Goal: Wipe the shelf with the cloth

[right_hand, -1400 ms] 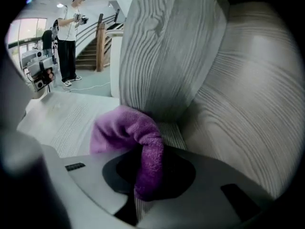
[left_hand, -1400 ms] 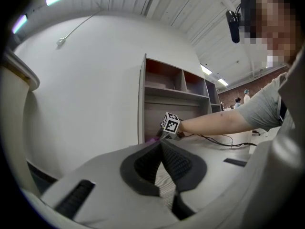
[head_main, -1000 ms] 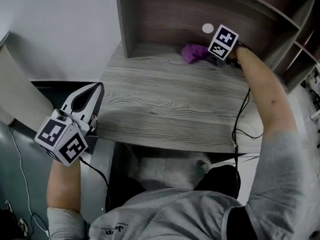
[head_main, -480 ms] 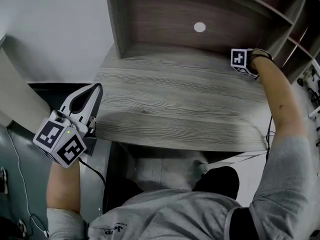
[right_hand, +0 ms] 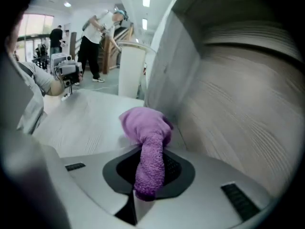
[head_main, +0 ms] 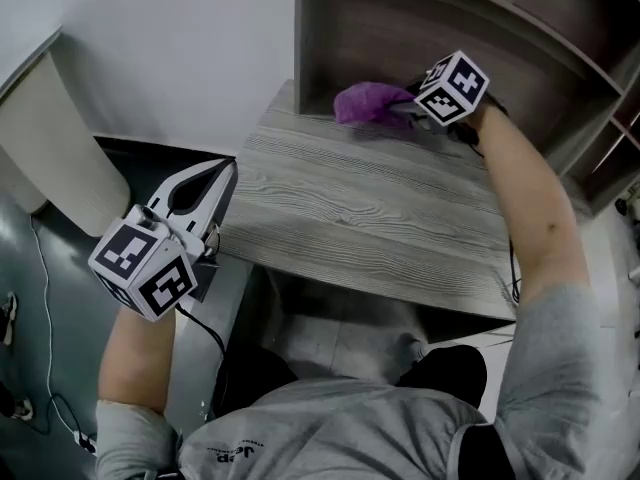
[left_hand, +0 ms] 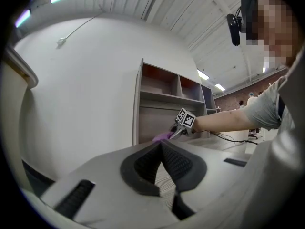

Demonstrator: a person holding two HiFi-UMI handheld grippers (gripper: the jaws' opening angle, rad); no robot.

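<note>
A purple cloth (head_main: 366, 101) lies bunched on the grey wood-grain shelf board (head_main: 380, 208), at the back left, close to the shelf's left upright panel (head_main: 305, 38). My right gripper (head_main: 406, 109) is shut on the cloth. In the right gripper view a strip of cloth (right_hand: 148, 142) runs between the jaws of the right gripper (right_hand: 148, 175), and the bunched end rests on the board beside the upright (right_hand: 167, 66). My left gripper (head_main: 208, 186) hangs off the board's front left edge. It is shut with nothing in it, and its pads (left_hand: 178, 163) meet.
A white wall stands left of the shelf unit. A beige rounded object (head_main: 60, 148) stands at the far left, over a dark floor. More compartments (head_main: 600, 108) lie to the right. A cable (head_main: 514, 268) hangs from my right arm. People (right_hand: 95, 37) stand far off.
My right gripper swept the cloth from the middle of the back edge to the far right, then back to the left corner by the upright. The left gripper stayed off the front edge.
</note>
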